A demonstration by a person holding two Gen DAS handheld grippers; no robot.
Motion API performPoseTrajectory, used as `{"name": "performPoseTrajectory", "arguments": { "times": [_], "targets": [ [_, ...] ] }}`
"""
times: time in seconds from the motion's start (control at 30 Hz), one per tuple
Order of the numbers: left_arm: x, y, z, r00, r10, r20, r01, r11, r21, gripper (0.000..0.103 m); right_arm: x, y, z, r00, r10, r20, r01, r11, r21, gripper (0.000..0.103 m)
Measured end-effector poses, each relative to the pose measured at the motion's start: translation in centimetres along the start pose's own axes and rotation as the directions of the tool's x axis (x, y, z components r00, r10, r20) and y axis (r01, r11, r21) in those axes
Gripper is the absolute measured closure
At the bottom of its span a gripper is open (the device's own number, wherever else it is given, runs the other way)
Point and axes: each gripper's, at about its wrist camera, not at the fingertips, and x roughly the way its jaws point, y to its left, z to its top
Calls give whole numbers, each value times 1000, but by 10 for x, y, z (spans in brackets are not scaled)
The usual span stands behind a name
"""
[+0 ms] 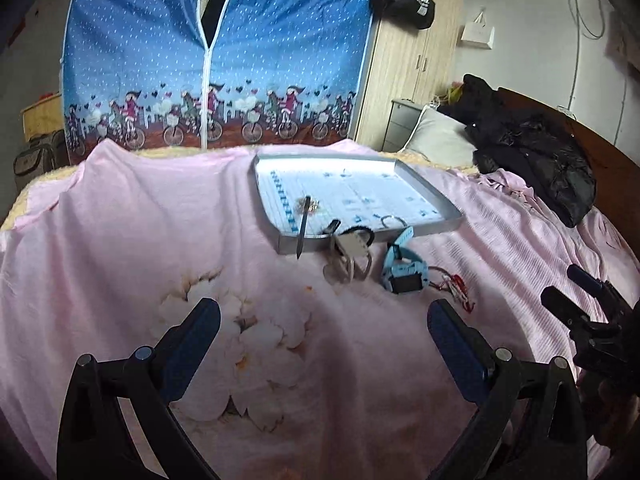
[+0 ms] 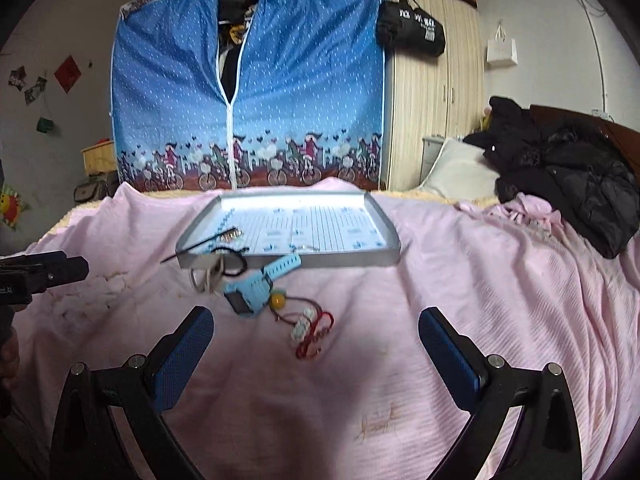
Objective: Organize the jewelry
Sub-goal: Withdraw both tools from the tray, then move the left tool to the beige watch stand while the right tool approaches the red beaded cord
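Note:
A shallow silver tray (image 1: 436, 196) (image 2: 384, 220) with a printed liner lies on the pink bedspread. Inside it are a small brooch (image 1: 310, 206) (image 2: 231, 234) and a ring (image 1: 394, 222); a dark hairpin (image 1: 303, 228) (image 2: 188, 250) leans over its front rim. In front of the tray lie a silver watch (image 1: 348, 256) (image 2: 208, 272), a light blue watch (image 1: 402, 270) (image 2: 256, 286) and a red cord bracelet with beads (image 1: 456, 286) (image 2: 310, 326). My left gripper (image 1: 324, 330) and my right gripper (image 2: 316, 338) are open and hold nothing, short of the jewelry.
A blue fabric wardrobe (image 1: 216, 60) (image 2: 248, 100) stands behind the bed, a wooden cabinet (image 2: 432, 100) beside it. Black clothing (image 1: 536, 148) (image 2: 568, 176) and a pillow (image 2: 460, 172) lie at the right. The other gripper shows at each view's edge (image 1: 588, 312) (image 2: 44, 272).

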Motion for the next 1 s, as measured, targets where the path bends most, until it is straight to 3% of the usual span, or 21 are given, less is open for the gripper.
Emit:
{"name": "performPoseTrajectory", "arguments": {
  "times": [0.23, 0.67, 0.93, 1.0],
  "targets": [
    [18, 2, -12, 997, 27, -67, -27, 1000, 2, 1, 12, 6, -14, 997, 25, -79, -25, 1000, -3, 0],
    [38, -5, -27, 987, -54, -150, 56, 998, 14, 1, 44, 8, -34, 969, 28, -246, -39, 998, -41, 0],
    [51, -14, -33, 984, -60, -169, 70, 996, 56, 1, 50, -3, -31, 977, 21, -214, -36, 997, -66, 0],
    [56, -16, -36, 983, -48, -174, 62, 996, 72, 1, 53, -3, -29, 978, 25, -205, -44, 995, -87, 4]
  ]
}}
